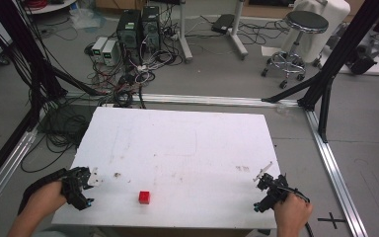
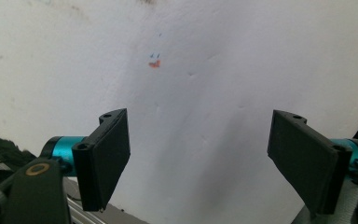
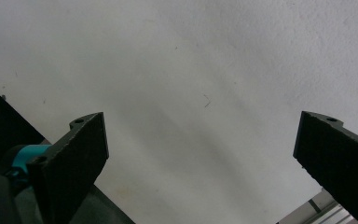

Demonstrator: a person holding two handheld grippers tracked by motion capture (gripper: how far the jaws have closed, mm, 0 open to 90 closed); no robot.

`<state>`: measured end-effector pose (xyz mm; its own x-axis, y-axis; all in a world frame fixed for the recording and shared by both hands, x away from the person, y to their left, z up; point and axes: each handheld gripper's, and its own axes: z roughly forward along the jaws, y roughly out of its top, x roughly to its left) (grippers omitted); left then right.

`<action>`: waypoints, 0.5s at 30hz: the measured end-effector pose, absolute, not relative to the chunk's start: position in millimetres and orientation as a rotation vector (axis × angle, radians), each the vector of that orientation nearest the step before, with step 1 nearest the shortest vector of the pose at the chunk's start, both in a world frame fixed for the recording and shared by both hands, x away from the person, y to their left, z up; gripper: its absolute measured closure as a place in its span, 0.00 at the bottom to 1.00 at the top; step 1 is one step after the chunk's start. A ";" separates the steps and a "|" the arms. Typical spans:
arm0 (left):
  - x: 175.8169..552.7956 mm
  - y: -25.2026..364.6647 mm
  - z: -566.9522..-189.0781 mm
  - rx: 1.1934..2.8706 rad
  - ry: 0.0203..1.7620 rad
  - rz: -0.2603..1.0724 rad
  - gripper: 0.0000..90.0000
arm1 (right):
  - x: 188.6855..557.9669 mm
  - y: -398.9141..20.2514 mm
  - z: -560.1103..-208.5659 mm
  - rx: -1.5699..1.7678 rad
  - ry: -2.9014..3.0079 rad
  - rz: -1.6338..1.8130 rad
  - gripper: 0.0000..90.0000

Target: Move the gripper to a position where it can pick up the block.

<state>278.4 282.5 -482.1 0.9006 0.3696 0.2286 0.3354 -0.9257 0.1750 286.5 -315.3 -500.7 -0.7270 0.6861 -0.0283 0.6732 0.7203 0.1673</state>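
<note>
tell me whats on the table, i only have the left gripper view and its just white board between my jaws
Observer: A small red cube sits near the front edge of the table, in the high view.
Operator: which gripper is closer to it
Observer: The left gripper; the cube lies to its right, well apart from it.
Operator: is the right one holding anything
Observer: No. The right gripper has its jaws wide apart over bare table in the right gripper view.
Operator: and where is it
Observer: At the table's front right corner, held in the person's right hand.
</note>
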 end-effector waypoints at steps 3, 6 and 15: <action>280.2 278.6 -479.8 2.927 0.509 0.377 0.24 | 285.4 -316.7 -499.8 1.125 2.829 0.230 0.02; 282.9 273.9 -477.2 2.936 0.472 0.370 0.24 | 285.4 -317.3 -498.8 1.126 2.824 0.244 0.02; 287.4 252.2 -473.2 2.952 0.327 0.360 0.24 | 285.7 -317.6 -498.5 1.123 2.825 0.251 0.02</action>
<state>287.4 252.2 -473.2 0.9474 0.2325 0.2198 0.1967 -0.9651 0.1731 285.7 -317.6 -498.5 -0.7255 0.6879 -0.0236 0.6729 0.7161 0.1856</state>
